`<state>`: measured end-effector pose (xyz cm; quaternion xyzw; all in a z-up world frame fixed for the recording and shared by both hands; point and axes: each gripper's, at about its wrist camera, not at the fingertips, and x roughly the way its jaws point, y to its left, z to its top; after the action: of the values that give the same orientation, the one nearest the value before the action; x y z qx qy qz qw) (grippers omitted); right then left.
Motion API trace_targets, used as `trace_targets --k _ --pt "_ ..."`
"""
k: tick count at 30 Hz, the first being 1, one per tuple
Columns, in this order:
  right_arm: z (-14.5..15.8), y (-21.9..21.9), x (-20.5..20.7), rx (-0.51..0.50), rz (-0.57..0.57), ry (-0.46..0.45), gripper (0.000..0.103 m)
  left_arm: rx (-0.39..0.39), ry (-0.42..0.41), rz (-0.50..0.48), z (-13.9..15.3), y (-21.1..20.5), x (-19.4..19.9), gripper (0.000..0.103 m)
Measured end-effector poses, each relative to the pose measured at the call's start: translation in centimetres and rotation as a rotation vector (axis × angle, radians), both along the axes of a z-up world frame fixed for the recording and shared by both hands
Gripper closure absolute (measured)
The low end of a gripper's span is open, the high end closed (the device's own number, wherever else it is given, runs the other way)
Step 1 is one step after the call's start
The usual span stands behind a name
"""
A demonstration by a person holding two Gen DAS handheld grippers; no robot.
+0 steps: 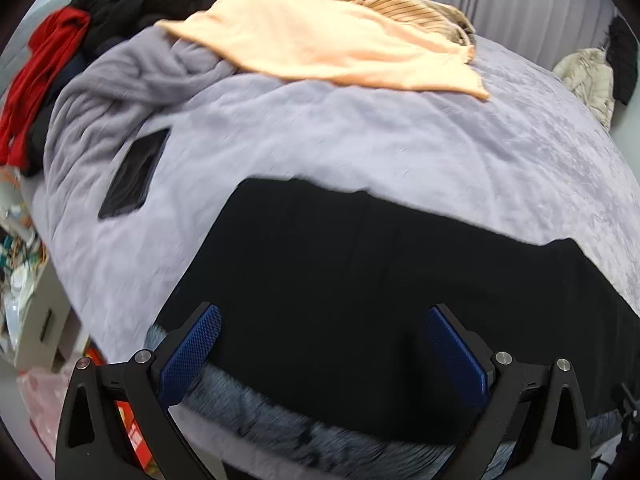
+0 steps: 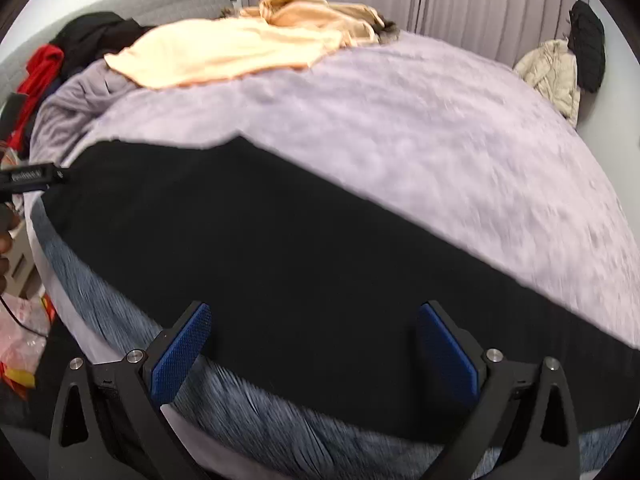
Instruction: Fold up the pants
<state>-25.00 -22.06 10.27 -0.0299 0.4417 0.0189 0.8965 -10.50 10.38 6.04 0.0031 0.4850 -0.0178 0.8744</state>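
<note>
Black pants (image 1: 360, 280) lie flat along the near edge of a bed covered by a lavender fleece blanket (image 1: 360, 136). In the right wrist view the pants (image 2: 260, 248) stretch from left to far right. My left gripper (image 1: 322, 320) is open and empty, hovering over the near part of the pants. My right gripper (image 2: 314, 318) is open and empty, over the pants' near edge. The left gripper's body (image 2: 28, 178) shows at the left edge of the right wrist view.
A peach cloth (image 1: 320, 44) and a tan ribbed garment (image 1: 400, 0) lie at the far side of the bed. Red and black clothes (image 1: 44, 76) pile at the far left. A dark phone (image 1: 134, 174) lies on the blanket. A beige jacket (image 2: 554, 76) hangs at right.
</note>
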Motion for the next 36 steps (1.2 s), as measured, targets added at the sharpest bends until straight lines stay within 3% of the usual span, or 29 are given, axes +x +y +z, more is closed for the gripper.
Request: trace_targets --k 2,4,7,10,13,18,21,23,25,28,31,36 --pt "0.4 0.9 2.2 0.017 0.020 -0.018 0.000 0.059 0.002 -0.022 -0.3 -1.7 1.3 0.000" --pt "-0.5 1.8 4.6 0.032 0.016 0.021 0.000 0.105 0.037 -0.003 -1.7 -2.5 3.0 0.000" --pt "-3.2 3.2 7.1 0.004 0.020 0.129 0.000 0.067 0.081 0.026 -3.2 -1.7 4.3 0.000" --pt "-2.4 3.6 6.3 0.001 0.003 0.103 0.000 0.054 0.060 0.031 -1.8 -1.1 2.9 0.000" --pt "-1.2 4.9 4.0 0.009 0.098 0.055 0.000 0.022 0.032 -0.006 -0.7 -0.8 -0.3 0.000" --pt "-2.6 6.5 1.1 -0.051 0.202 0.071 0.000 0.051 0.043 -0.048 -2.4 -0.6 -3.8 0.000" --pt "-3.1 4.0 0.9 0.038 0.177 0.104 0.000 0.013 0.071 -0.015 -2.1 0.1 -3.5 0.000" --pt "-2.6 2.2 0.1 0.026 0.159 0.103 0.000 0.059 0.048 -0.015 -1.3 -0.6 -3.8 0.000" --pt "-2.4 0.2 -1.3 -0.017 0.121 0.097 0.000 0.098 0.017 -0.070 -0.7 -2.4 -4.4 0.000" --pt "-2.5 -4.0 -3.2 -0.017 0.033 0.112 0.000 0.083 0.031 -0.194 -0.7 -6.7 -5.6 0.000" --pt "-2.1 -8.9 -5.5 0.001 -0.068 0.119 0.000 0.059 0.044 -0.354 -1.0 -12.4 -7.2 0.000" --pt "-1.7 -16.0 -9.7 -0.035 -0.222 0.136 0.000 0.091 0.060 -0.559 -2.2 -21.4 -9.5 0.000"
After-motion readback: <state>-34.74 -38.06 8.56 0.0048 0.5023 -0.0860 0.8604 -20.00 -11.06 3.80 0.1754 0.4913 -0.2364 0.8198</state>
